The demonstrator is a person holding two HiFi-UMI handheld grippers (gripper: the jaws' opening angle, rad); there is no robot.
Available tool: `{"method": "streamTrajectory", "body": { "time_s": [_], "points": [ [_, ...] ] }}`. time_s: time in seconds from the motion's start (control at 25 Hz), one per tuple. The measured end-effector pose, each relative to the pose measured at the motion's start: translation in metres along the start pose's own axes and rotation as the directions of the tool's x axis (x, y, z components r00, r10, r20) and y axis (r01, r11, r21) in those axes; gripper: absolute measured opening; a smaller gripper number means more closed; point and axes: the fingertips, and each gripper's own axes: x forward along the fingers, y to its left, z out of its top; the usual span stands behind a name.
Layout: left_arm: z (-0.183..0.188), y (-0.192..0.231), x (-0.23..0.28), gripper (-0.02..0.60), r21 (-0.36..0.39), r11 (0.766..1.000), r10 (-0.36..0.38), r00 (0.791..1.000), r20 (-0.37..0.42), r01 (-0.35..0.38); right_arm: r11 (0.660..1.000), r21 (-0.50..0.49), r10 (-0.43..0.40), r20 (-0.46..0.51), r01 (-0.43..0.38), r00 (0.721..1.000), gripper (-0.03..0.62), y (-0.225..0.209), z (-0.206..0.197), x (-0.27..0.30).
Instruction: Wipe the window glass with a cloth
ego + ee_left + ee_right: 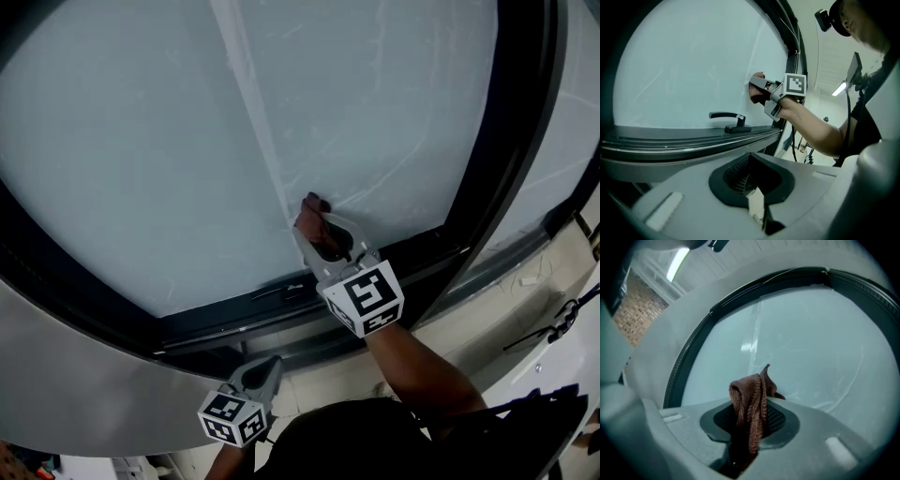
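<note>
While you press the brown knitted cloth to the pale frosted window glass, your right gripper sits low on the pane, just above the dark bottom rail of the window frame. Right gripper view: the jaws are clamped on the cloth, which stands up between them in a bunched fold, its pointed tip toward the glass. The curved dark frame bounds the pane at the left of that view. Left gripper view: the right gripper and its marker cube appear side-on, with the cloth meeting the glass near the pane's right edge. A black lever handle lies on the bottom rail, to the left of and below the cloth, apart from it. Your bare right forearm runs from the gripper back toward your body. Your left gripper hangs low at your left side, below the frame and well apart from the glass. Its jaws are drawn together with no object gripped between them. A pale slanted streak crosses the pane above the cloth.
</note>
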Motion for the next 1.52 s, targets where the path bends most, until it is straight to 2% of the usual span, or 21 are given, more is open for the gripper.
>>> {"method": "streamTrajectory", "body": {
  "time_s": [0.12,0.24,0.44,0.56,0.72,0.88,1.0,1.16,1.32,1.52],
  "points": [
    [0.0,-0.006,0.011,0.017,0.002,1.0,-0.026,1.0,-0.01,0.026,0.992,0.044,0.116,-0.014,-0.115,0.993,0.077,-0.004,0.002,-0.005],
    [0.003,-0.016,0.024,0.017,0.009,0.999,-0.052,0.999,-0.009,0.052,0.989,0.011,0.144,-0.01,-0.144,0.989,0.078,-0.015,0.01,-0.019],
    [0.013,-0.029,0.046,0.017,0.014,0.997,-0.08,0.997,0.009,0.08,0.998,-0.06,0.022,0.031,-0.02,0.999,0.077,-0.063,0.027,-0.054],
    [0.015,-0.036,0.057,0.017,0.013,0.997,-0.082,0.997,0.011,0.082,0.985,-0.106,-0.132,0.056,0.138,0.99,0.077,-0.112,0.037,-0.079],
    [0.019,-0.039,0.067,0.017,0.012,0.998,-0.069,0.997,0.021,0.069,0.912,-0.191,-0.352,0.087,0.362,0.932,0.077,-0.188,0.057,-0.112],
    [0.026,-0.041,0.075,0.017,0.012,0.999,-0.051,0.998,0.033,0.051,0.844,-0.259,-0.466,0.079,0.47,0.881,0.077,-0.247,0.067,-0.127],
    [0.027,-0.046,0.079,0.017,0.009,0.999,-0.043,0.998,0.036,0.043,0.819,-0.253,-0.517,0.068,0.516,0.854,0.077,-0.275,0.07,-0.134],
    [0.032,-0.05,0.083,0.017,0.024,0.999,-0.036,0.999,0.035,0.035,0.806,-0.237,-0.539,0.081,0.542,0.838,0.077,-0.288,0.076,-0.133],
    [0.034,-0.051,0.087,0.017,0.021,0.999,-0.024,0.999,0.036,0.024,0.803,-0.225,-0.547,0.085,0.551,0.833,0.077,-0.292,0.074,-0.131],
    [0.037,-0.057,0.091,0.017,0.018,0.999,-0.028,0.999,0.034,0.027,0.817,-0.189,-0.539,0.084,0.545,0.838,0.078,-0.294,0.075,-0.128]
  ]
}}
